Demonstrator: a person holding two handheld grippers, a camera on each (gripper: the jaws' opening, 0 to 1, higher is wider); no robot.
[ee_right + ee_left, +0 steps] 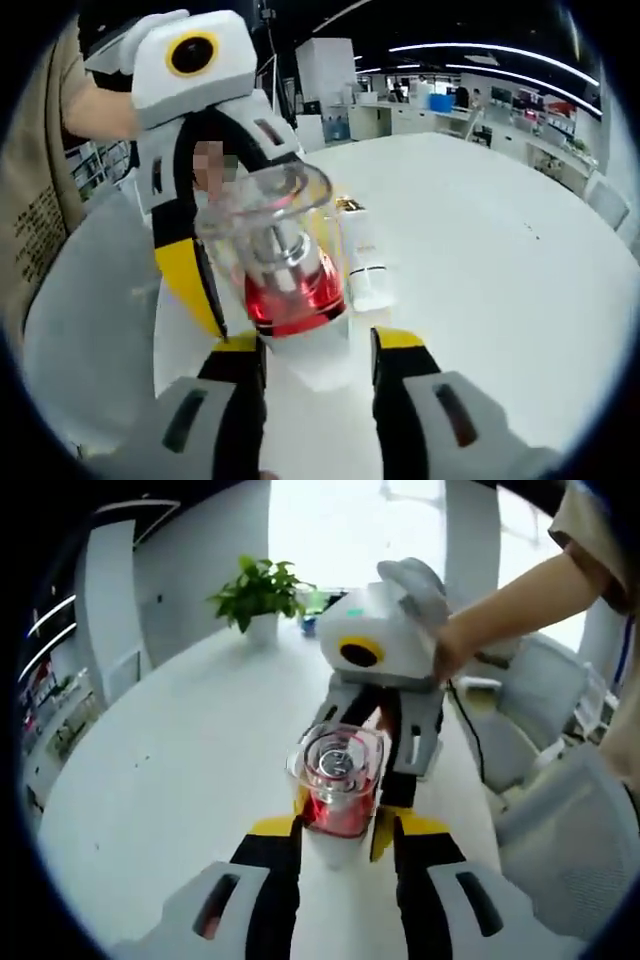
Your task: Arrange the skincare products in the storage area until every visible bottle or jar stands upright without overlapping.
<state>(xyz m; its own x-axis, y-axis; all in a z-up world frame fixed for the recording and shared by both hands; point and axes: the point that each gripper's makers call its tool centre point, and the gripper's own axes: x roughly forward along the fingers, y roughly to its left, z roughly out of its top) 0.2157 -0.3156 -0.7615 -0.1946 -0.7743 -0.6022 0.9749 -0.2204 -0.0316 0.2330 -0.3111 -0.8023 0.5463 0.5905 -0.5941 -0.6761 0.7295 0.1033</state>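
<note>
A bottle [336, 785] with a clear cap, a red band and a white body is held up above the white table [170, 780]. My left gripper [340, 832] is shut on its white lower part, the yellow-tipped jaws pressing both sides. In the right gripper view the same bottle [285, 265] leans left, and my right gripper [318, 345] stands open around its base with a small gap on the right side. The two grippers face each other across the bottle. A white tube [365, 262] with a gold end lies flat on the table just behind.
A potted plant [258, 592] stands at the table's far end. Grey chairs [565, 825] line the right edge, and a person's arm [510, 610] reaches in from there. A dark cable [466, 725] trails along the table. Office desks [450, 110] lie beyond.
</note>
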